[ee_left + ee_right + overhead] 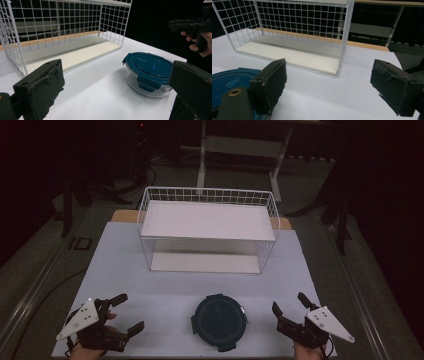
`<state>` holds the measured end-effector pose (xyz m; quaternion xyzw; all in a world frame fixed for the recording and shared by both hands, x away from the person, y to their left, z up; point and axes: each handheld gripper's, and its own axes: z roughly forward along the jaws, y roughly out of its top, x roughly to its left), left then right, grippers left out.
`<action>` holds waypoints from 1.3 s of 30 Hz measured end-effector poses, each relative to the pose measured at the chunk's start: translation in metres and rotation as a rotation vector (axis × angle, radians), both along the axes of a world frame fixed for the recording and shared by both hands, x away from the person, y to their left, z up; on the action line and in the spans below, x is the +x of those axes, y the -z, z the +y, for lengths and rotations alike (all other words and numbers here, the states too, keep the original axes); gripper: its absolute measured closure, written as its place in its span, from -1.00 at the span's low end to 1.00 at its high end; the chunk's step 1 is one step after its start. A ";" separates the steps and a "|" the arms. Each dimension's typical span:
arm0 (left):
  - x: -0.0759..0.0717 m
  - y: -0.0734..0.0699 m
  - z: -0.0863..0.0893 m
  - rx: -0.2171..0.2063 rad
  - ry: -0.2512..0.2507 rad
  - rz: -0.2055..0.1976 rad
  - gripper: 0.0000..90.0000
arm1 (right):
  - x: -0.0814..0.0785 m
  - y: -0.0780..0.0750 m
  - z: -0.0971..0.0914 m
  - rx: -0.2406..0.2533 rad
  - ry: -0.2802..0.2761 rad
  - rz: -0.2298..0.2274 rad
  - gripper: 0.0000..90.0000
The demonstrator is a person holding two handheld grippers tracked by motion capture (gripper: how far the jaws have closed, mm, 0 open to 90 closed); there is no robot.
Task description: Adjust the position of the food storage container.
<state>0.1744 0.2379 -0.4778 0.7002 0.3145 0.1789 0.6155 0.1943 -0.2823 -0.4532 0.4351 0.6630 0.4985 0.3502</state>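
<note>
Left gripper [123, 312]: lower left of the high view, jaws spread wide with nothing between them; held low over the table, jaws aimed toward frame centre, so the container sits ahead of it in its own view
Right gripper [289, 303]: lower right of the high view, jaws likewise parted and empty, pointing up-frame and slightly inward (a mirror of the left); the hand [306, 352] shows at the bottom edge
Pose, as I judge it: both hands flank the container at rest, ready to close in from either side, neither touching it
Container [219, 321]: bottom centre of the high view, between the two grippers and apart from both; round glass bowl with a dark teal clip lid [149, 65] shut on top, standing upright on the table [165, 295]
Why there: probably set near the front edge for easy reach, straight before the rack's open side
Rack [207, 229]: centre of the frame, white wire, two white shelves, both bare; lower shelf [287, 56] faces the grippers
Beyond: dark floor, a white stand [240, 150] at top centre
</note>
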 end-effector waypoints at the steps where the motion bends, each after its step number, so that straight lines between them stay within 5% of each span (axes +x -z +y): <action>1: 0.000 0.000 0.000 0.000 0.000 0.000 -1.00 | 0.000 0.000 0.000 0.000 0.000 0.000 -0.70; 15: 0.000 -0.013 -0.009 -0.009 0.025 0.011 -1.00 | -0.004 -0.009 0.005 0.013 -0.027 -0.013 -0.70; 22: 0.007 -0.030 -0.035 0.064 0.127 0.048 -1.00 | -0.003 -0.010 0.007 0.030 -0.041 -0.007 -0.70; 31: 0.014 -0.028 -0.064 0.092 0.236 0.087 -1.00 | -0.004 -0.010 0.009 0.035 -0.067 -0.001 -0.70; 36: 0.017 -0.016 -0.081 0.139 0.292 0.103 -0.66 | -0.003 -0.009 0.008 0.041 -0.068 0.003 -0.70; 39: 0.019 -0.009 -0.090 0.162 0.322 0.123 -0.19 | -0.003 -0.009 0.007 0.038 -0.068 0.003 -0.70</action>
